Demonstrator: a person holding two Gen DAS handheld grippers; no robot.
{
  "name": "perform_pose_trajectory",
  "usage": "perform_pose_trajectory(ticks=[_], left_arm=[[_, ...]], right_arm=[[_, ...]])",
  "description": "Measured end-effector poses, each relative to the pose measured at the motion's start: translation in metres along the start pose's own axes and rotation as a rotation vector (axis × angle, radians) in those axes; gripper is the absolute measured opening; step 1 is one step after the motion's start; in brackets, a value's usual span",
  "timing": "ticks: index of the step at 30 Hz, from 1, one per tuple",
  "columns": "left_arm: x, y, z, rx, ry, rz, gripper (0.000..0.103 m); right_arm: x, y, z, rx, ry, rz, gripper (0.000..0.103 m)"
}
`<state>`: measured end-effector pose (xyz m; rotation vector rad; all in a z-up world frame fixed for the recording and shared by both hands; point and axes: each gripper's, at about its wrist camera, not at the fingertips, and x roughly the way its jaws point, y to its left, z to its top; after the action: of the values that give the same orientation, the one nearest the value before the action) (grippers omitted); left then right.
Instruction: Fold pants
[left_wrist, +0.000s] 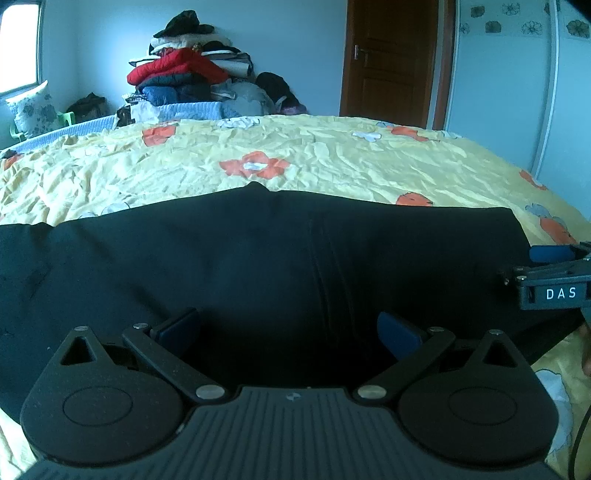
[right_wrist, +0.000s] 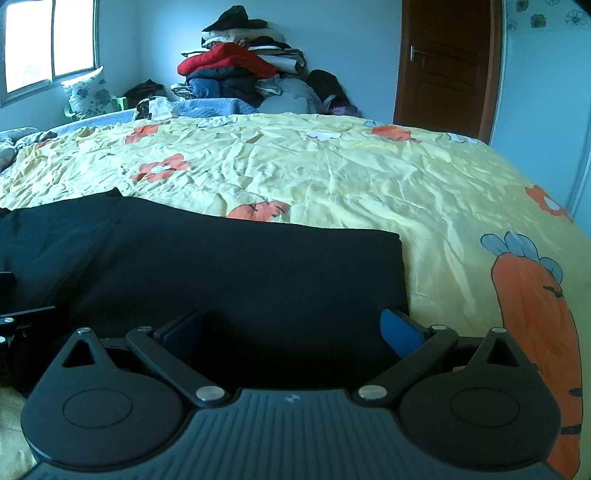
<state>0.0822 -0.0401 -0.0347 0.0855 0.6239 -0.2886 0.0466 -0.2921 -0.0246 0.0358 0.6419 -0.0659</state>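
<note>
The black pants (left_wrist: 258, 258) lie flat near the front edge of the yellow floral bedspread (left_wrist: 332, 162), apparently folded leg over leg. The left gripper (left_wrist: 288, 332) and right gripper (right_wrist: 291, 332) both hover over them with jaws spread wide, holding nothing. The crosswise folds seem still to be made.

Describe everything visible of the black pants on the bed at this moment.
The black pants lie flat across the near side of the yellow flowered bedsheet, spread sideways. The fabric looks smooth and matte, with a lengthwise seam or crease near the middle and a small peak on the far edge. Their right end is a straight, squared edge. The left gripper and right gripper both sit open over the near edge, not yet clamping any cloth.
</note>
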Motion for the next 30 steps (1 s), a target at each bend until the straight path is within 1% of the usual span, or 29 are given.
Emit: perform_pose_trajectory(ticks=[6, 12, 15, 18, 22, 23, 25, 29, 30], left_arm=[[0.0, 0.0, 0.0, -0.002, -0.003, -0.001, 0.103], [-0.013, 0.007, -0.003, -0.028, -0.022, -0.003, 0.103], [-0.023, 0.017, -0.004, -0.035, -0.03, 0.04, 0.103], [-0.03, 0.034, -0.005, -0.041, -0.026, 0.118, 0.103], [-0.029, 0.06, -0.006, -0.058, -0.008, 0.19, 0.103], [-0.028, 0.066, -0.007, -0.072, 0.002, 0.188, 0.103], [-0.03, 0.075, -0.01, -0.102, -0.005, 0.157, 0.103], [-0.031, 0.068, -0.01, -0.068, -0.008, 0.177, 0.103], [-0.031, 0.067, -0.01, -0.067, -0.009, 0.177, 0.103]], right_arm=[[-0.003, 0.002, -0.002, 0.005, -0.002, -0.009, 0.103], [-0.003, 0.002, -0.002, 0.007, -0.002, -0.008, 0.103], [-0.003, 0.002, -0.002, 0.007, -0.002, -0.009, 0.103], [-0.002, 0.002, -0.002, 0.007, -0.002, -0.009, 0.103], [-0.002, 0.002, -0.002, 0.006, -0.002, -0.009, 0.103], [-0.002, 0.002, -0.002, 0.006, -0.002, -0.009, 0.103], [-0.002, 0.002, -0.002, 0.007, -0.003, -0.008, 0.103], [-0.007, 0.003, 0.0, 0.028, -0.009, -0.022, 0.103], [-0.01, 0.005, 0.001, 0.044, -0.016, -0.01, 0.103]])
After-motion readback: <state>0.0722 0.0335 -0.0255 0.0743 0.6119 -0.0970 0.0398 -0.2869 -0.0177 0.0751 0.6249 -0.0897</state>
